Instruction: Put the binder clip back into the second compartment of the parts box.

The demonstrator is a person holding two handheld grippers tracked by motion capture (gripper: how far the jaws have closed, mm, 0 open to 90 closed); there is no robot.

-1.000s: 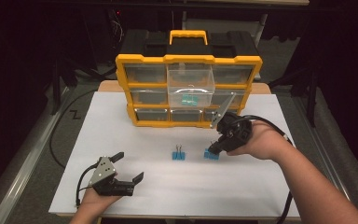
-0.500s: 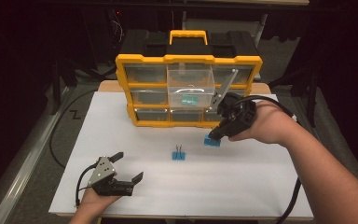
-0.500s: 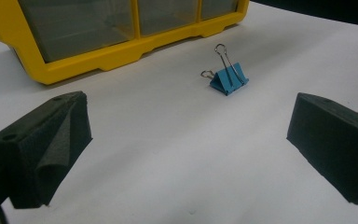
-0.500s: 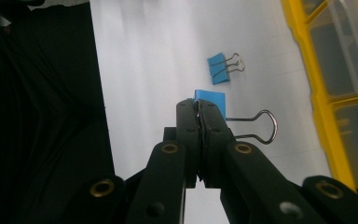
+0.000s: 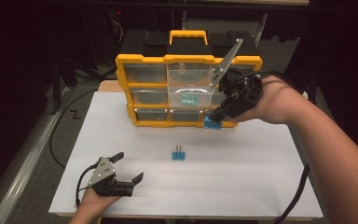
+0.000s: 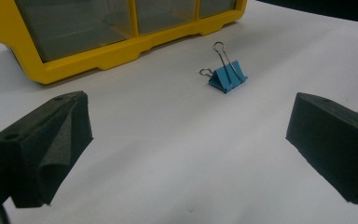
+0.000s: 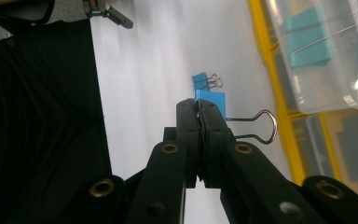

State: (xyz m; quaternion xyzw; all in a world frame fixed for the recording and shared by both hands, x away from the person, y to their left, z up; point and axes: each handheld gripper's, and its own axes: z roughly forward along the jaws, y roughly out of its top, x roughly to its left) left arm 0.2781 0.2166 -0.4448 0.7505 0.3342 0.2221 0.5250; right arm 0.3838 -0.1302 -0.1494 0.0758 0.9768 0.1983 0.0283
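Now the blue binder clip has come up off the desk, clamped in the right hand-held gripper, nearing the organizer's open drawer. Left hand-held gripper rests wide open, empty; a second clip waits.

Premises read as a lab or recording bench. A flat white table surface sits amid dark, black-draped surroundings. At the table's 12 o'clock stands a yellow-and-black plastic parts organiser with clear drawers. Black cables trail over the grey floor at 9 o'clock.
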